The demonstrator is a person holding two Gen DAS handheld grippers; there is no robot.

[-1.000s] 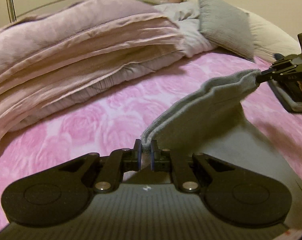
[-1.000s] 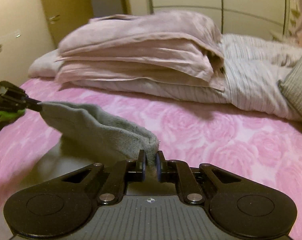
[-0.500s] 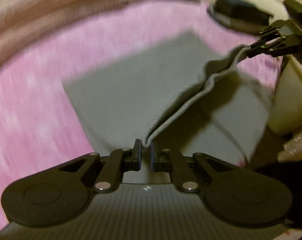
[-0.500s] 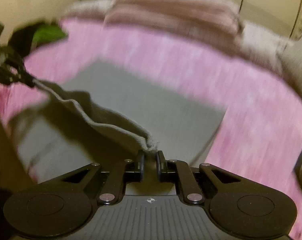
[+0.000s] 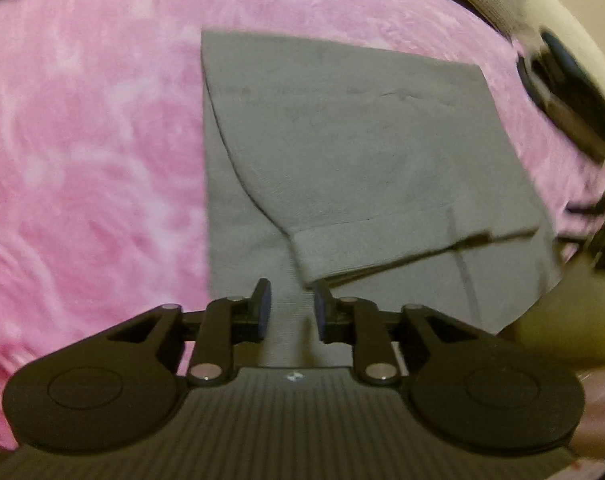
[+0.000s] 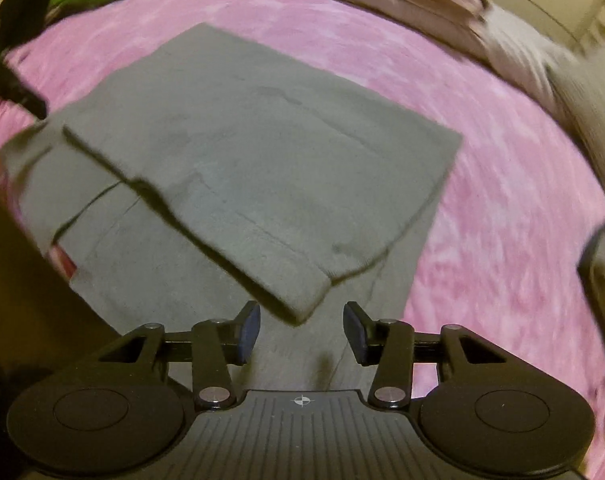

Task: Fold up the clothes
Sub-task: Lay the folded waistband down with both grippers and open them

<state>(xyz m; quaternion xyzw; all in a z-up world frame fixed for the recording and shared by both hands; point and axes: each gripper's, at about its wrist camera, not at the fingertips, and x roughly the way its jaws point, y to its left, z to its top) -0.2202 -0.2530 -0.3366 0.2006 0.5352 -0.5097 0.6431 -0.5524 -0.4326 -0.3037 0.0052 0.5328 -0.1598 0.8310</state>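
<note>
While both grippers' jaws stand released, the folded grey garment (image 6: 262, 160) lies flat, its folded-over edge nearest them.

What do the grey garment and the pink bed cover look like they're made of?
Grey garment: looks like a soft matte knit, maybe jersey or fleece; it lies in limp folds with a stitched hem band. Pink bed cover: looks like plush fleece with a mottled rose pattern and slight sheen, though motion blur leaves the pile uncertain.
</note>
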